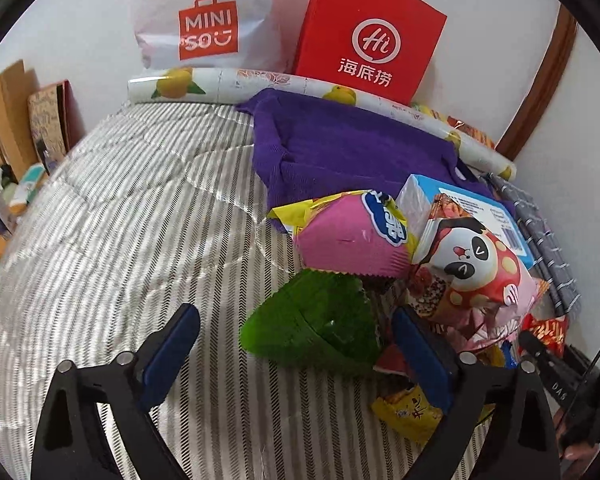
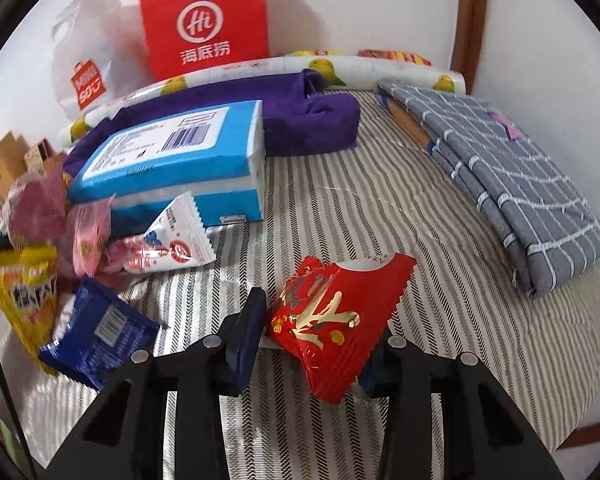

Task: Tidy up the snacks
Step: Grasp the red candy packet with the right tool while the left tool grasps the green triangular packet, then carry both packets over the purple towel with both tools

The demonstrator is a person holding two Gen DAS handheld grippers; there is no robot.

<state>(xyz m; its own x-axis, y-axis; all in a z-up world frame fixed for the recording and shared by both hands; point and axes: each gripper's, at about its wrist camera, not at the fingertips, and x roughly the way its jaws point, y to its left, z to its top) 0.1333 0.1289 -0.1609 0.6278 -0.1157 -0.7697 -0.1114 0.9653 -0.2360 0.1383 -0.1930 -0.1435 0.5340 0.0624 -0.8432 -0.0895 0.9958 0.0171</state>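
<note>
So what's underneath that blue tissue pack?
The blue tissue pack lies partly on the purple cloth, which sticks out behind and beside it, with the striped bedcover below. Its near left corner rests against the snack packets; anything directly beneath it is covered.

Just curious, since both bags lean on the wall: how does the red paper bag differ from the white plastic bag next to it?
The red paper bag is stiff and flat-sided, while the white plastic bag is soft and crumpled. The red paper bag is red all over with a white round logo; the white plastic bag is pale with a red square logo. The red paper bag has thin white cord handles; the white plastic bag shows a cut-out grip. Both stand against the wall behind the lemon-print roll.
</note>
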